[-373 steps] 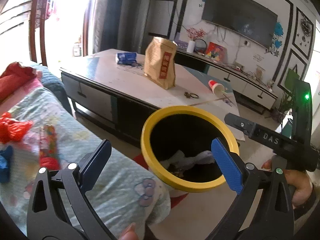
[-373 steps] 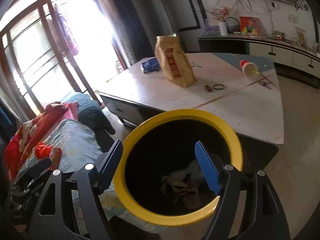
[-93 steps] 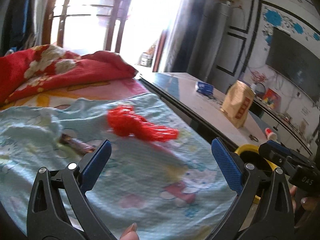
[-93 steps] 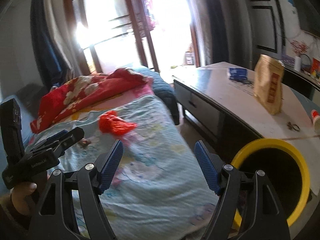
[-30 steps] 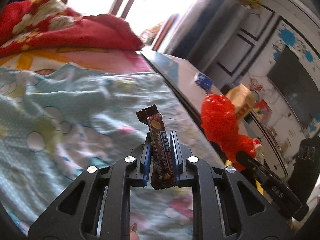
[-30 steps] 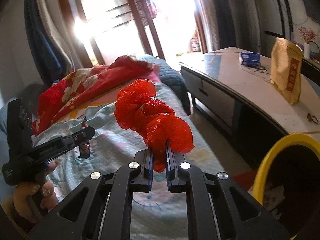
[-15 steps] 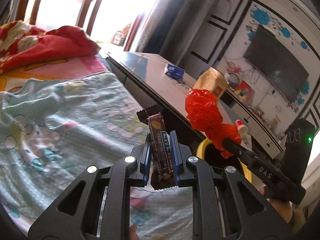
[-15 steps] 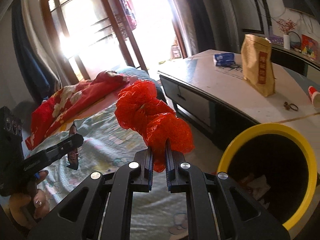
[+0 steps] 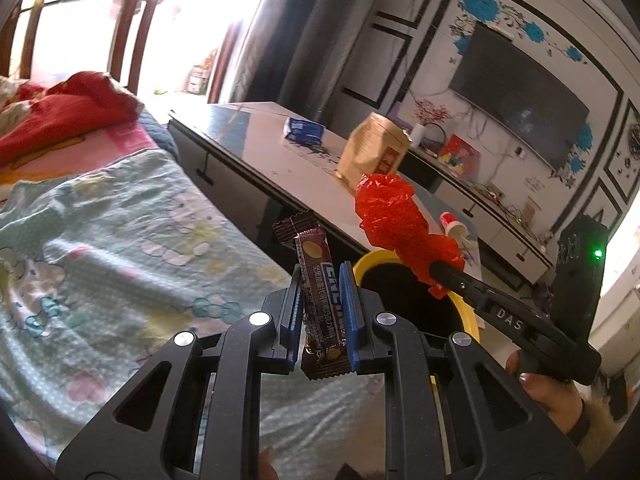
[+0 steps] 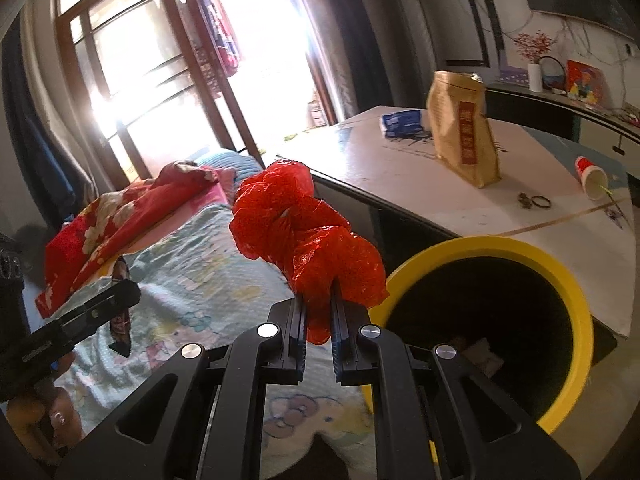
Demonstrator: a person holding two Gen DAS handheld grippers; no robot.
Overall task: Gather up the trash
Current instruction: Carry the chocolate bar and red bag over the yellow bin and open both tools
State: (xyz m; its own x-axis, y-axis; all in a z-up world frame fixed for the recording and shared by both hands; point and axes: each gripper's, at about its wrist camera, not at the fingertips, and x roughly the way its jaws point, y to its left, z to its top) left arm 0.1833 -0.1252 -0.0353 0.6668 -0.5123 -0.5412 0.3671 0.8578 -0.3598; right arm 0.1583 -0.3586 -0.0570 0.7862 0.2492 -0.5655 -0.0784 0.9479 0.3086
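1. Your left gripper [image 9: 320, 312] points forward and a bit down. Its jaws pinch a brown snack wrapper [image 9: 318, 292], which stands upright between them with its top sticking out above the tips.
2. Your right gripper [image 10: 319, 328] also tips a bit down. Its jaws squeeze a crumpled red plastic bag [image 10: 304, 236], and most of the bag puffs up above and ahead of them.
3. The yellow trash bin [image 10: 560, 272] sits just ahead and to the right of your right jaws. Some trash lies at its bottom.
4. The left view shows your right hand [image 9: 548, 392] on its handle, with the red bag over the bin's rim.
5. Only the right view looks down into the bin. It also shows your left hand [image 10: 36, 412] low on the left, over the bed [image 10: 192, 280].
6. Past the bin, the surface [image 10: 400, 168] holds a tan paper bag [image 10: 464, 136], a blue packet [image 10: 400, 122] and a tipped paper cup [image 10: 590, 174].
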